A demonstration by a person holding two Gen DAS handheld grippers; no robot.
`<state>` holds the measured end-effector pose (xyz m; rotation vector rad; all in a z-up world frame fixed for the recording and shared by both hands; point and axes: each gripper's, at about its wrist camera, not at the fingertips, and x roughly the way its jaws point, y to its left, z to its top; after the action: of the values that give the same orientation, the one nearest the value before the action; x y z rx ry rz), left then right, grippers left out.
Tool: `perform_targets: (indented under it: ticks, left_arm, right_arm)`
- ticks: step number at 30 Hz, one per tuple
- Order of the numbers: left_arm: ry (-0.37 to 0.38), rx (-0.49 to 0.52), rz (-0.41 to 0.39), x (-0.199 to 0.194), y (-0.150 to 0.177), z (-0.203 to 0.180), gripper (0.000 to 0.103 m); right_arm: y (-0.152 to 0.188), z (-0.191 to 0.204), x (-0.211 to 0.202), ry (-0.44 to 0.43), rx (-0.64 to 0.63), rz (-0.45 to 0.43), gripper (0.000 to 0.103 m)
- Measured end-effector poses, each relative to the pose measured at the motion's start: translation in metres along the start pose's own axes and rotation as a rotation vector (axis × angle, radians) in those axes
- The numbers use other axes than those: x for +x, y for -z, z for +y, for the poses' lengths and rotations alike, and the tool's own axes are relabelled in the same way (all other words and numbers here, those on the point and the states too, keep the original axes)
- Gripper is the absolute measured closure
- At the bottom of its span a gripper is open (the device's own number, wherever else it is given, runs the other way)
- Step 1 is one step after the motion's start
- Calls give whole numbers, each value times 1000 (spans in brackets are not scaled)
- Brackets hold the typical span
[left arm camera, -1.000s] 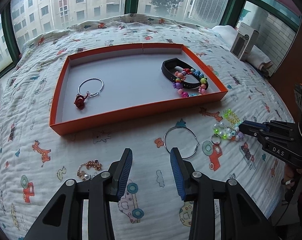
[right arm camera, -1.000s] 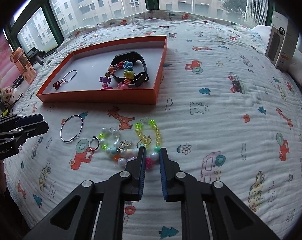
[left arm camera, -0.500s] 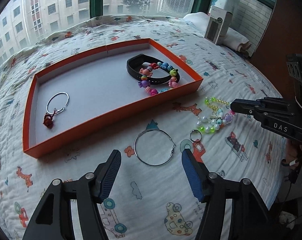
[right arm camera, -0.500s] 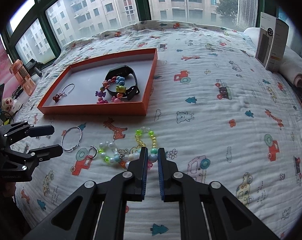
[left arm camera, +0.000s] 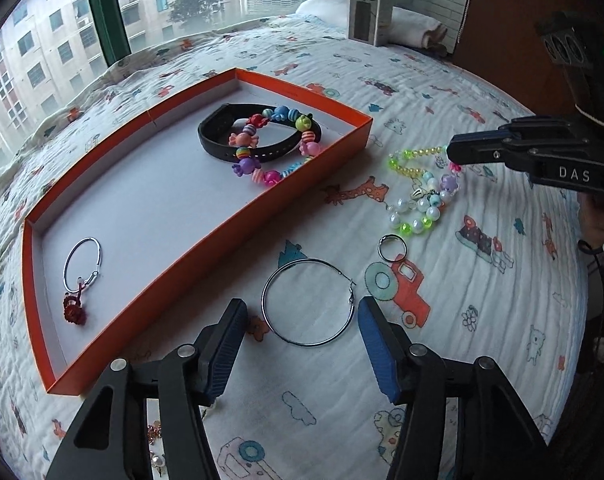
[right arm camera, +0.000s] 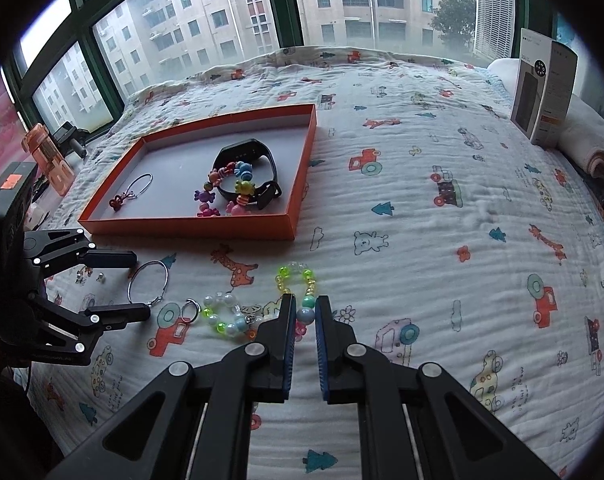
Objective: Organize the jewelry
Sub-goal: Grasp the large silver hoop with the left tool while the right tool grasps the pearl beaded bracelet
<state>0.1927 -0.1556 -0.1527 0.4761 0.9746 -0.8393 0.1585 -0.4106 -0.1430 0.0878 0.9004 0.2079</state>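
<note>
An orange tray [left arm camera: 206, 248] on the printed bedspread holds a black band [left arm camera: 218, 144], a candy-bead bracelet [left arm camera: 246, 166] and a small hoop with a red charm [left arm camera: 82, 260]. In front of the tray lies a large silver hoop [left arm camera: 308, 302]. My left gripper [left arm camera: 302, 312] straddles it, and its jaws are closing with the pads clear of the wire. A small ring [left arm camera: 392, 247] lies to the right. My right gripper [right arm camera: 302, 308] is shut on a pearl-and-green beaded bracelet [right arm camera: 222, 316], with one bead pinched between the tips.
A grey product box [right arm camera: 542, 92] and a rolled towel [left arm camera: 418, 28] stand at the far right of the bed. An orange bottle [right arm camera: 48, 160] sits by the window sill. A gold chain piece [left arm camera: 156, 432] lies under my left gripper. The bed edge drops off at right.
My left gripper rolled and moved right and down until the large hoop lay between its fingers, which now stand wider apart than a second ago. The right gripper stayed put, shut on the bracelet.
</note>
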Motion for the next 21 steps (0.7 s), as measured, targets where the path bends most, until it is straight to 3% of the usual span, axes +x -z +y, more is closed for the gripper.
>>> perform_targets:
  ticks: [5, 10, 21]
  left_arm:
    - [13, 36, -21, 0, -1, -4, 51]
    - [17, 29, -36, 0, 0, -7, 52]
    - [-8, -127, -112, -37, 1, -10, 52]
  right_arm:
    - [-1, 0, 0, 2, 2, -2, 91]
    - [-5, 2, -3, -2, 0, -11, 91]
    - [-12, 15, -26, -9, -14, -76, 91]
